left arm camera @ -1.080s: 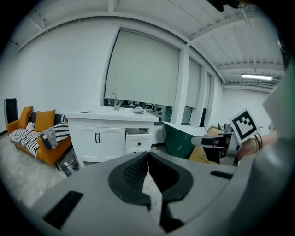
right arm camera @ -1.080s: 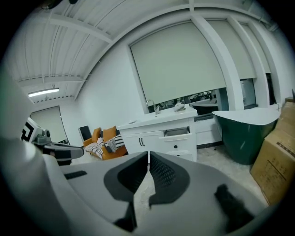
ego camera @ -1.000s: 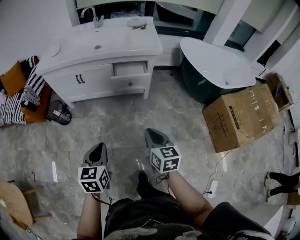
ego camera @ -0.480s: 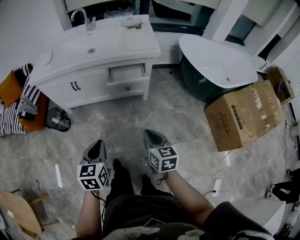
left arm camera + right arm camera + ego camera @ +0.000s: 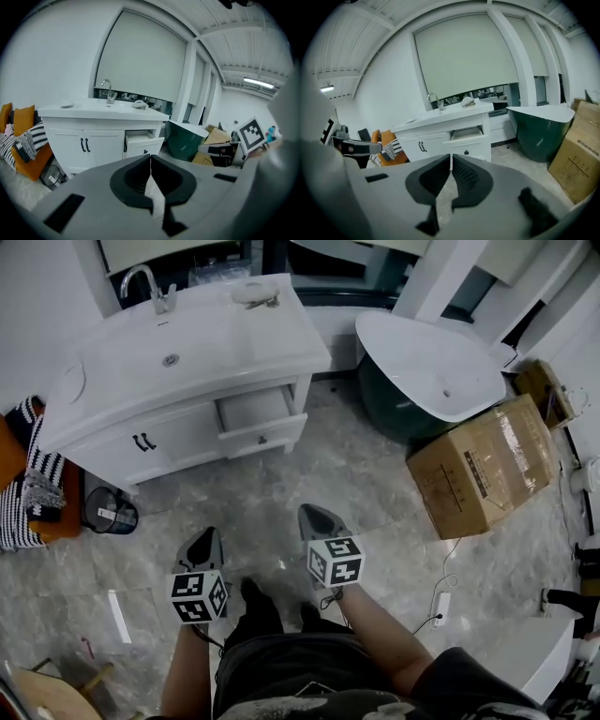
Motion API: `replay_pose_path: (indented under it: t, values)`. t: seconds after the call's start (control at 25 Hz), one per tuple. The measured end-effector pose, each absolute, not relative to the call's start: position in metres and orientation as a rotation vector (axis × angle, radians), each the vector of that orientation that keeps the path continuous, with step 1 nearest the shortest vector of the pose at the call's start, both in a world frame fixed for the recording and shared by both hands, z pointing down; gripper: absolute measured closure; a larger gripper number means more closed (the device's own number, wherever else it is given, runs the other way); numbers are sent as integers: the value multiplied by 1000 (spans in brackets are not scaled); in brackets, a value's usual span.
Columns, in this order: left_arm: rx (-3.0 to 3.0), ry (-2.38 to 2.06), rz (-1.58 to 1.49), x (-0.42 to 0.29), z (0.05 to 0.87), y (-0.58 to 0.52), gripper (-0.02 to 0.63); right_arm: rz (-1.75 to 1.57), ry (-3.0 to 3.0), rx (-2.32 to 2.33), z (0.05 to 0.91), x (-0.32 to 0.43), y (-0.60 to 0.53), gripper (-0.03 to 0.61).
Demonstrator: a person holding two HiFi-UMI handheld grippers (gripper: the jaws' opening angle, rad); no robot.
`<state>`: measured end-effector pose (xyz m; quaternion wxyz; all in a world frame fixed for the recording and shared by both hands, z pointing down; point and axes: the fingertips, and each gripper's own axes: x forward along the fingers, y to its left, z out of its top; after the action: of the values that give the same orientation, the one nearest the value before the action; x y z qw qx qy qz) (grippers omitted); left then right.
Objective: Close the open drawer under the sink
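Observation:
A white vanity with a sink on top stands at the upper left of the head view. Its right-hand drawer is pulled out, with a small dark knob on the front; the drawer also shows in both gripper views. My left gripper and right gripper hang side by side over the floor, well short of the vanity. Both are shut, jaws tip to tip, with nothing between them.
A dark green tub with a white rim stands right of the vanity. A cardboard box lies further right. Striped and orange cushions and a dark bin sit left of the vanity. A power strip lies on the marble floor.
I have walked closer: the vanity and its drawer are larger and lower in the head view. Both grippers stay shut and side by side.

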<state>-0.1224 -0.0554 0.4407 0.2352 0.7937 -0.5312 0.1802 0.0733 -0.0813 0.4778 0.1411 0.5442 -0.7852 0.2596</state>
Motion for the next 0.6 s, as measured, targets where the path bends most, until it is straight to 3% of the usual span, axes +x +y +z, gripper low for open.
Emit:
replay_pose_path:
  t: [0.6]
  values:
    - [2180, -1296, 539, -198, 508, -135, 598, 858, -2117, 1730, 540, -1, -168, 551]
